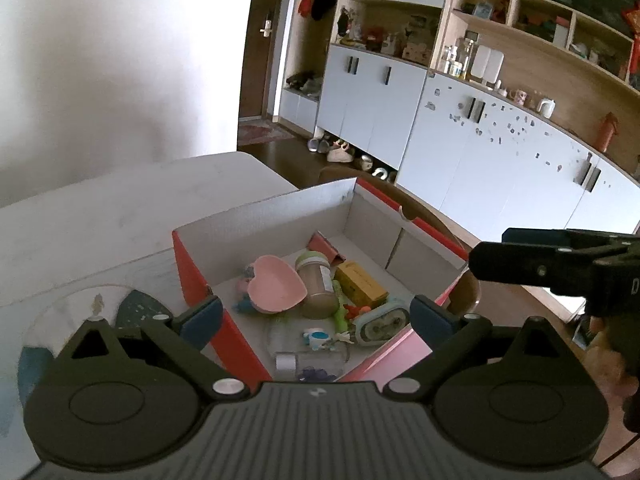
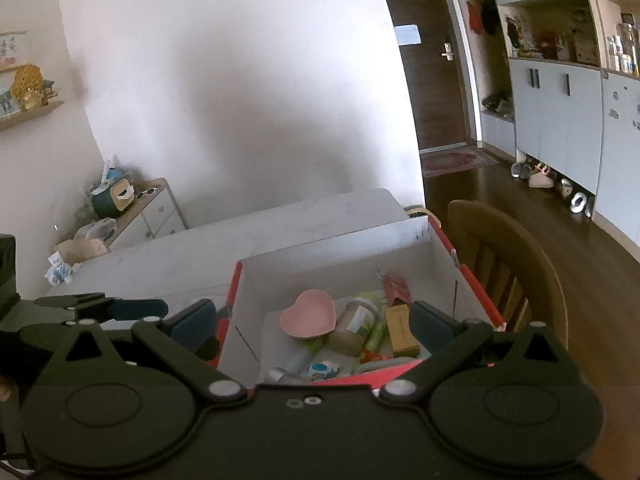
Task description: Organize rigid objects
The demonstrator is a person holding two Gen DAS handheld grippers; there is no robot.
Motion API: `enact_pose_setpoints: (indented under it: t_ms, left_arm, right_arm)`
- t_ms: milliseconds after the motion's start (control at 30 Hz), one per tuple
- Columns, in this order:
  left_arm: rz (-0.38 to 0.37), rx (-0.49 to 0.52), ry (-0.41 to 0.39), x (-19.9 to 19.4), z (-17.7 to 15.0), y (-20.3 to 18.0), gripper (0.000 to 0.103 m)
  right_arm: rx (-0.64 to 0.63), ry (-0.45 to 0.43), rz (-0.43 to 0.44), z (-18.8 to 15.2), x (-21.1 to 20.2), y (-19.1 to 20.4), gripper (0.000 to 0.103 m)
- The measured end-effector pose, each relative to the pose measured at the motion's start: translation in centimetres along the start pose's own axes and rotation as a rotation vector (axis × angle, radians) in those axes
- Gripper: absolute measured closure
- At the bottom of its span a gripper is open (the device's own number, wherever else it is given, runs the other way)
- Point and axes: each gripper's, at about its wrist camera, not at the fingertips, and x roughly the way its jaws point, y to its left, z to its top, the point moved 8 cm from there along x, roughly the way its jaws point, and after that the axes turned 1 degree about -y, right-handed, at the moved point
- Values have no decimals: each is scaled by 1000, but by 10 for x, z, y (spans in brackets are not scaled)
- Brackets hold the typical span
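Left gripper [image 1: 316, 318] gapes over red box [image 1: 200, 280] — pink heart dish [image 1: 276, 290], jar [image 1: 316, 288] inside.

The clear bottle [image 1: 310, 360] at the box's [image 1: 280, 208] near end is partly hidden behind the left gripper [image 1: 316, 316] body. The small toys [image 1: 348, 314] beside the clock [image 1: 382, 320] are too tiny to make out. Shelf clutter [image 1: 400, 40] is just blur, and the right gripper [image 1: 492, 260] is cut off by the frame edge.

Soft, dim daylight fills both views, brightest on the white wall [image 2: 240, 80], where a broad grey shadow spreads above the desk [image 2: 280, 224]. The wooden floor [image 2: 520, 184] beside the desk carries a pale sheen. Fisheye distortion bows the cabinets [image 1: 500, 160] and darkens the corners. Foreground hardware looks underexposed and slightly soft.
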Motion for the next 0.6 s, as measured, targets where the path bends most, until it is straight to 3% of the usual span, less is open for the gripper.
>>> enact_pose_setpoints:
  t_ms: [367,600]
  left_arm:
    - [-6,-10,-22,-17,-4,5,3]
    - [8,-11,-26,-22,-6,13,3]
  right_arm:
    - [43,-25,-51,-8,-8,9,0]
    - [3,-71,-151,-16,-16,18,0]
